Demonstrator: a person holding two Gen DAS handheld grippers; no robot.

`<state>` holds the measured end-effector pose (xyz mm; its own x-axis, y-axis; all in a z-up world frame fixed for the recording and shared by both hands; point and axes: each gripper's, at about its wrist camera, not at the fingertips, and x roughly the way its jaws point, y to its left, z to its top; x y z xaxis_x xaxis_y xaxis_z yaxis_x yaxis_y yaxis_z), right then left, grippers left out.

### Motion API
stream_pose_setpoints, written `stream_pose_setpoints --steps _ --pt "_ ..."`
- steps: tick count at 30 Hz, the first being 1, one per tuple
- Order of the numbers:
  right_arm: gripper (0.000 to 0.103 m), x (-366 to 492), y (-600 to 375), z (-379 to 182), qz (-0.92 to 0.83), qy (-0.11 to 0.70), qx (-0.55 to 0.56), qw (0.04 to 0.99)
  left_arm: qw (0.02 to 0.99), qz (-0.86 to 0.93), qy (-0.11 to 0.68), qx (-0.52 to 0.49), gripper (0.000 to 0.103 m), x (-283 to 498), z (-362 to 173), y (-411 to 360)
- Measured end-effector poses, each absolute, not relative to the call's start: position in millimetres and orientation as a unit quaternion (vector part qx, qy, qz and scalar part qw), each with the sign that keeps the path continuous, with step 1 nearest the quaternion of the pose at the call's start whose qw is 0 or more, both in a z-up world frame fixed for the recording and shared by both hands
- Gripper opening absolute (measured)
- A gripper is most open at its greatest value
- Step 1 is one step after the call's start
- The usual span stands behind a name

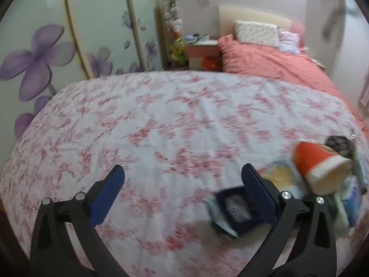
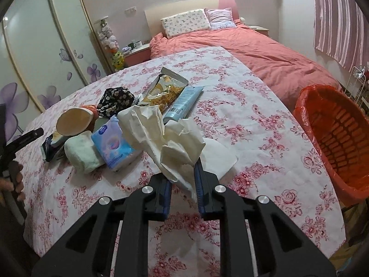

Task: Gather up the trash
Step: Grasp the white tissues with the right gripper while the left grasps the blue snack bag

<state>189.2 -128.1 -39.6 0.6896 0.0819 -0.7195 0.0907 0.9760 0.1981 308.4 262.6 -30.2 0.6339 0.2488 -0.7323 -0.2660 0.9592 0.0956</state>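
Observation:
My right gripper [image 2: 183,175] is shut on a crumpled white tissue [image 2: 161,133], held just above the floral tablecloth [image 2: 253,120]. Behind it lies a pile: a blue tissue pack [image 2: 113,143], a tipped orange paper cup [image 2: 73,120], a yellow snack wrapper [image 2: 163,90], a blue tube [image 2: 184,103], a rolled pale cloth [image 2: 80,152] and a dark small box [image 2: 49,147]. In the blurred left wrist view my left gripper [image 1: 183,170] stands open over bare cloth, with the dark box [image 1: 235,210] beside its right finger and the cup [image 1: 320,166] further right.
An orange basket lined with a red bag [image 2: 334,133] stands past the table's right edge. A flat white napkin [image 2: 219,157] lies under the held tissue. A black floral scrunchie [image 2: 115,100] sits behind the cup. A bed with a pink cover [image 2: 265,53] is beyond.

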Motion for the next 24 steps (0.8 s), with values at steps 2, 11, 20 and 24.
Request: stream_pose_setpoints --steps 2,11,20,24 --pt "0.018 189 -130 -40 -0.002 0.396 0.109 0.912 0.896 0.156 0.416 -0.016 0.099 313 -37 273" --pt "0.018 190 -125 -42 0.013 0.399 0.105 0.911 0.89 0.078 0.445 -0.058 0.093 281 -54 276" --pt "0.018 186 -125 -44 0.017 0.403 0.104 0.909 0.917 0.009 0.395 -0.057 0.093 265 -32 252" --pt "0.019 185 -126 -43 0.016 0.403 0.103 0.909 0.915 -0.032 0.4 -0.039 0.093 265 -37 234"
